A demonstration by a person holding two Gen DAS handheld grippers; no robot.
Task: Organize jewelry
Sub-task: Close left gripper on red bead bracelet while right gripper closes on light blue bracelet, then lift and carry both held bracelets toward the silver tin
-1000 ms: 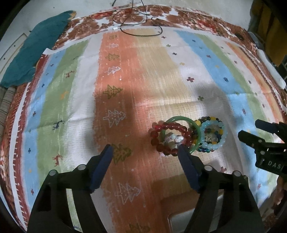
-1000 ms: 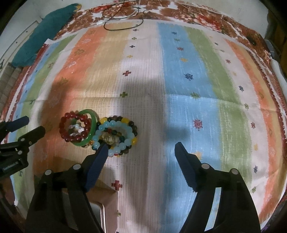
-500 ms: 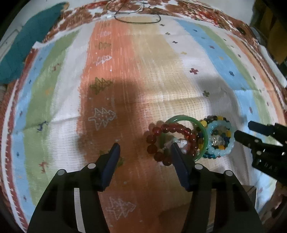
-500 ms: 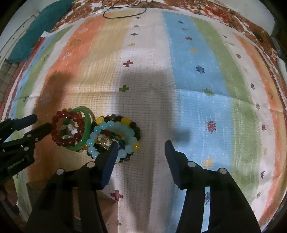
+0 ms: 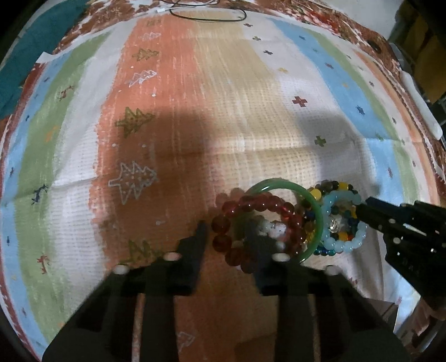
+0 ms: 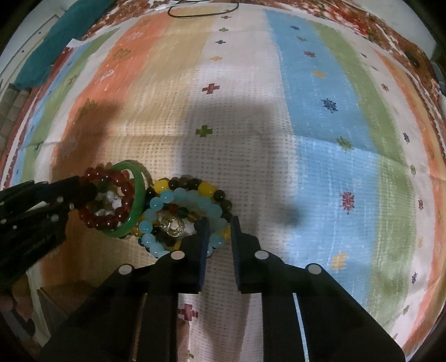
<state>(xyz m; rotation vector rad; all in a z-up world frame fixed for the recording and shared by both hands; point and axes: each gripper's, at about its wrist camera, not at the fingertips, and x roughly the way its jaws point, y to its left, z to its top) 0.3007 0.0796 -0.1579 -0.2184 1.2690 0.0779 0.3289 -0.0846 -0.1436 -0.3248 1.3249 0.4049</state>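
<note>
Both grippers' jaws have just closed, left gripper (image 5: 227,231) on red beads (image 5: 259,204), right gripper (image 6: 218,227) on blue beads (image 6: 178,196); tangled bracelets may drag along when lifted.

Near side of the red bead bracelet (image 5: 252,222) hidden behind the left gripper (image 5: 227,232) fingers. Small white beads (image 5: 274,228) inside the green bangle (image 5: 316,220) too blurry to count. Part of the light blue bead bracelet (image 6: 178,199) covered by the right gripper (image 6: 220,229). Teal cloth (image 6: 53,47) cut off at the top left edge. Black cord (image 5: 206,15) cut off at the top.
</note>
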